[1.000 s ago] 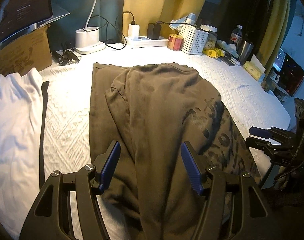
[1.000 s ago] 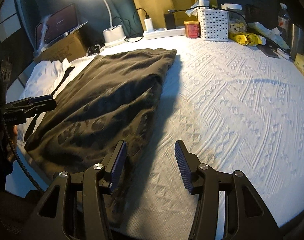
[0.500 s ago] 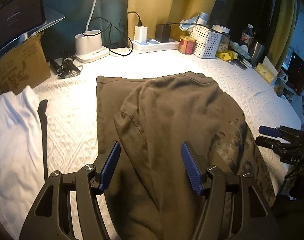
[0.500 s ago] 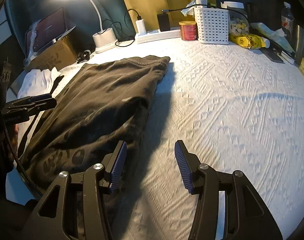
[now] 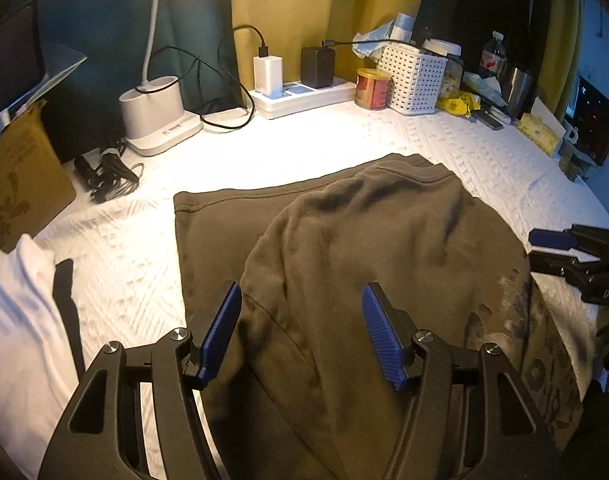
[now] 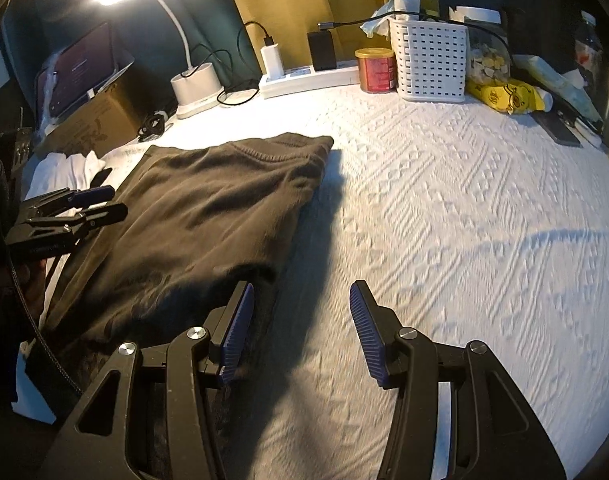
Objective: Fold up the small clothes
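We see both claws spread, nothing pinched. Left claw hovers over the brown shirt, partly folded on the white surface; right claw sits just beside its right edge.
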The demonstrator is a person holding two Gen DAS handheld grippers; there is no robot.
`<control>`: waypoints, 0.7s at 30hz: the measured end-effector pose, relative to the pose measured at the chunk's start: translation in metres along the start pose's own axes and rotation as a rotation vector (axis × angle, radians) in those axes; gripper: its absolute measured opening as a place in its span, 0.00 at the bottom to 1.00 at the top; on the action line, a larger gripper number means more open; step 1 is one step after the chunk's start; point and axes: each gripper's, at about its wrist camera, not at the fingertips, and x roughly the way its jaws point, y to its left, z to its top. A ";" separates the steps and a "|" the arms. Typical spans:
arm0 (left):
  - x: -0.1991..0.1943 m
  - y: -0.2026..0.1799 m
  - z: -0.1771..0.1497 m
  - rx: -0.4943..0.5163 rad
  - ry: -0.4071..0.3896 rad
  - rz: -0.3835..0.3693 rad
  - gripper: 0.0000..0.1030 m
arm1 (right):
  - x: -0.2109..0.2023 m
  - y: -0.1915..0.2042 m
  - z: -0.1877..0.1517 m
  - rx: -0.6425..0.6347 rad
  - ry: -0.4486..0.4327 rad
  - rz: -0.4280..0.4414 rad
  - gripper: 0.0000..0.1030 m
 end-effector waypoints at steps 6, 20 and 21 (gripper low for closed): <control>0.013 0.008 0.006 -0.002 0.013 -0.001 0.60 | 0.013 -0.002 0.014 -0.015 0.001 -0.005 0.51; 0.030 0.009 0.016 0.045 0.035 -0.064 0.18 | 0.038 0.002 0.038 -0.054 0.046 0.025 0.51; 0.030 0.009 0.016 0.049 0.033 -0.066 0.14 | 0.038 0.000 0.038 -0.055 0.051 0.029 0.51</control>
